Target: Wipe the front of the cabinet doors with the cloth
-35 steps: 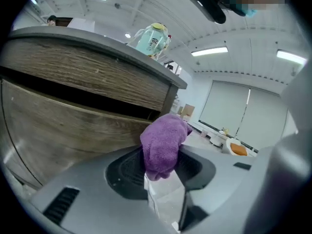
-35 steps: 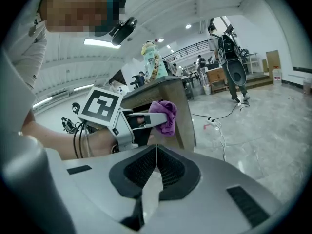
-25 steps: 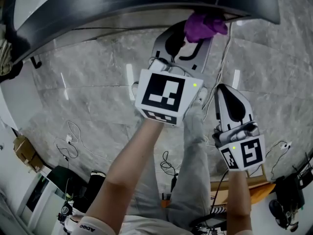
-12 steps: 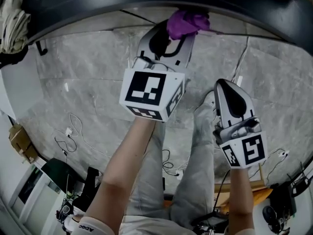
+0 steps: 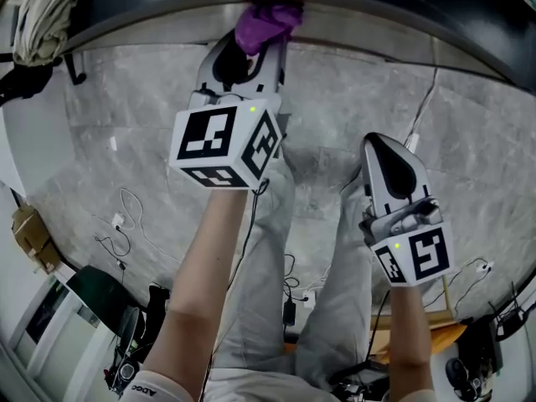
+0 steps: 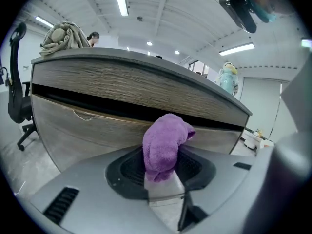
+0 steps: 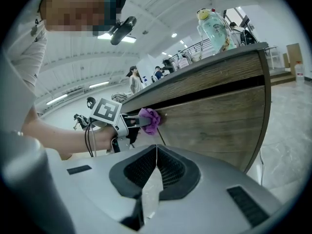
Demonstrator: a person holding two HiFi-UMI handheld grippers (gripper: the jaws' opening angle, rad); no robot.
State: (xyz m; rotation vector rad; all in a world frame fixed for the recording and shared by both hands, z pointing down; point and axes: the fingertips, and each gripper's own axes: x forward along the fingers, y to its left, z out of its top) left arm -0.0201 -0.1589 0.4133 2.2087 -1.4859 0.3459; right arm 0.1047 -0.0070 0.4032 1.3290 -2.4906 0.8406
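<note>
My left gripper [image 5: 261, 36] is shut on a purple cloth [image 5: 265, 22], which is pressed against the wood-grain cabinet door front [image 6: 97, 126] just under the dark gap below the top. The left gripper view shows the purple cloth [image 6: 165, 145] bunched between the jaws, touching the door. In the right gripper view the cloth [image 7: 149, 120] and the left gripper [image 7: 139, 122] sit against the cabinet door [image 7: 214, 123]. My right gripper [image 5: 394, 167] hangs lower right, away from the cabinet, shut and empty; in its own view the right gripper [image 7: 156, 165] has its jaws together.
A beige cloth bundle [image 6: 63, 34] lies on the cabinet top at the left. A water bottle [image 7: 214, 28] stands on the top. An office chair [image 6: 17, 82] stands left of the cabinet. Cables [image 5: 121, 233] trail over the grey floor; the person's legs [image 5: 335, 291] are below.
My left gripper has slid leftward along the cabinet front with the purple cloth. The right gripper has stayed almost in place.
</note>
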